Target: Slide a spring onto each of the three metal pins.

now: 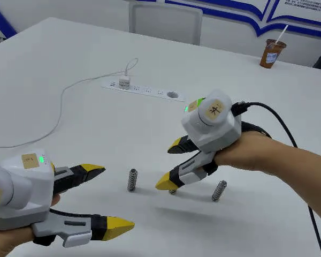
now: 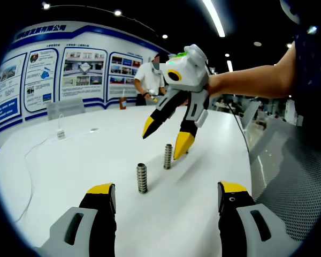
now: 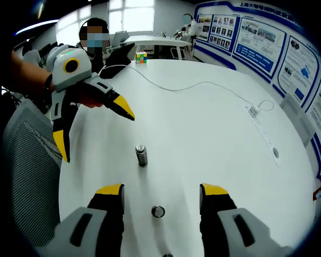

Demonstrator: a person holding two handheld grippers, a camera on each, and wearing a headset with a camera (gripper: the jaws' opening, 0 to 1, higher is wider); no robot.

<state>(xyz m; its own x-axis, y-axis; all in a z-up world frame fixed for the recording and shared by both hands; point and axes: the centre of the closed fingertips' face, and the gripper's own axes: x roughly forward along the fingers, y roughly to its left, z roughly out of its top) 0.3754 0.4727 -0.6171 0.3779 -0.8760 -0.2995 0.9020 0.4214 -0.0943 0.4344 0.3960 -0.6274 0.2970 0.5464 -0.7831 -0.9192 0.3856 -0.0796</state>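
A big white bench (image 1: 69, 64) takes up most of the head view. A pale chair (image 1: 166, 22) stands behind it at the top middle of the frame.

The left hand-held gripper (image 1: 116, 197) sits at the lower left of the head view. Its two yellow-tipped jaws are spread wide apart, with nothing between them. The right hand-held gripper (image 1: 163, 168) is in the middle of the frame, a bit to the right, and it points down and to the left. Its jaws are spread too and hold nothing. Its lower jaw tip comes down close to the bench.

A long white power strip (image 1: 144, 90) lies on the bench in the upper middle of the frame. A thin white cord (image 1: 61, 104) runs from it to the left edge. A brown cup (image 1: 271, 52) with a straw stands at the upper right.

Three small metal things stand on the bench between the two hand-held grippers. The left spring (image 1: 132, 180) stands straight up, just left of the right hand-held gripper's lower jaw tip. The right spring (image 1: 219, 190) leans a little and sits under that hand. A small metal piece (image 1: 173, 191) sits right by the lower jaw tip, between the two springs. It is partly hidden, so I cannot tell what it is. In the right gripper view it looks like a little ring between the jaws.
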